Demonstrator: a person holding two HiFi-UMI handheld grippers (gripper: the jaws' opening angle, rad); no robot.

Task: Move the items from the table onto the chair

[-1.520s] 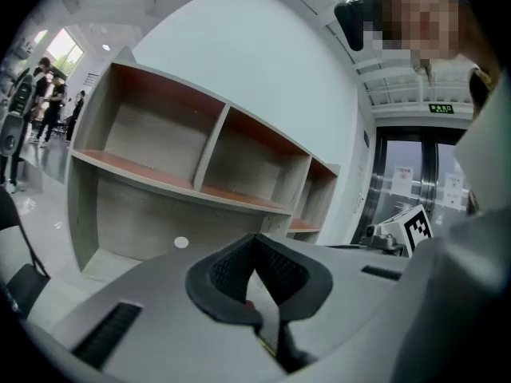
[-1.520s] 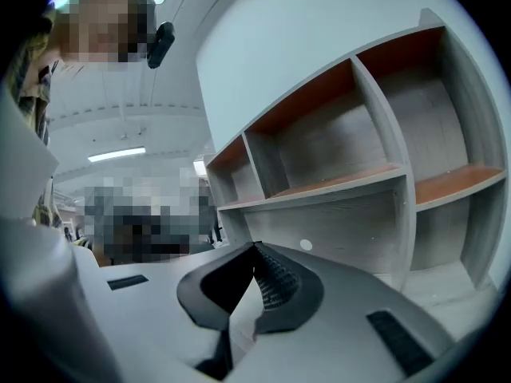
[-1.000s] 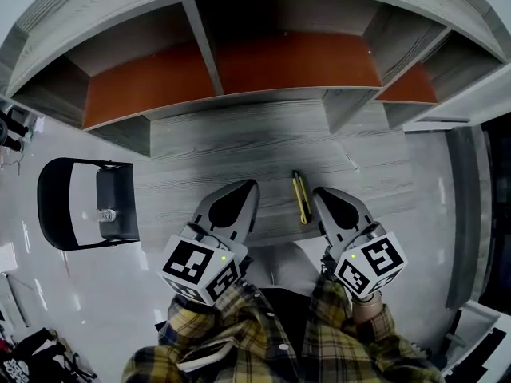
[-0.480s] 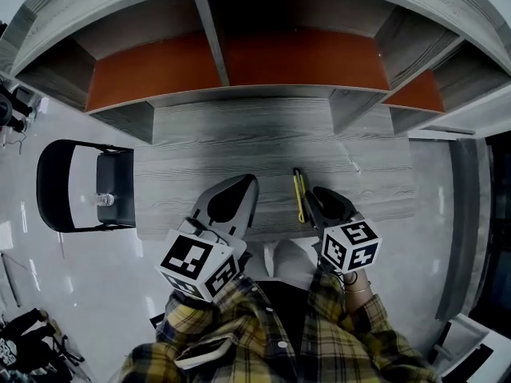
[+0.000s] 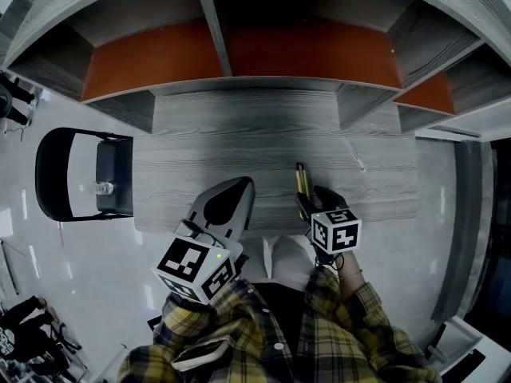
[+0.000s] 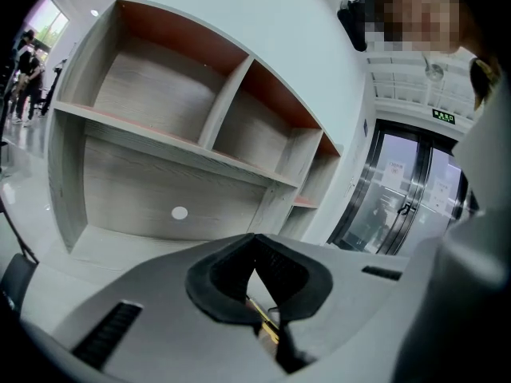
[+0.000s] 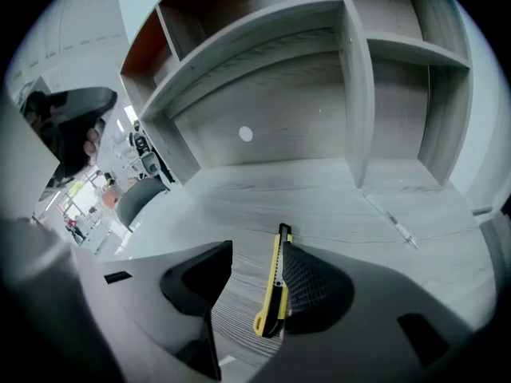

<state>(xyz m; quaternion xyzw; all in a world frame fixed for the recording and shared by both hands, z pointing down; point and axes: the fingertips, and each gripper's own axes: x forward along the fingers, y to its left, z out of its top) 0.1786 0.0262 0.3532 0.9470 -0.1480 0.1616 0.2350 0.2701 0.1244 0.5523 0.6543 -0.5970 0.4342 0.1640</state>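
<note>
Right gripper (image 7: 255, 254) just dropped to the knife (image 7: 275, 282), jaws popped wide around it, so a grab looks next. Left gripper (image 6: 255, 242) is pressed together, empty.

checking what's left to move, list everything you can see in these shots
table: 1, grey wood grain, in front of the person
shelf unit: 1, grey with orange back panels, along the table's far edge
utility knife: 1, yellow and black, flat on the table
thin clear stick: 1, pale, on the table right of the knife; too small to identify
chair: 1, black, left of the table
small clear item: 1, on the chair seat; too small to identify
sleeves: 2, yellow plaid, bottom of head view
left gripper: 1, grey, jaws together, empty
right gripper: 1, grey, jaws have just been opening, knife between them, not gripped
</note>
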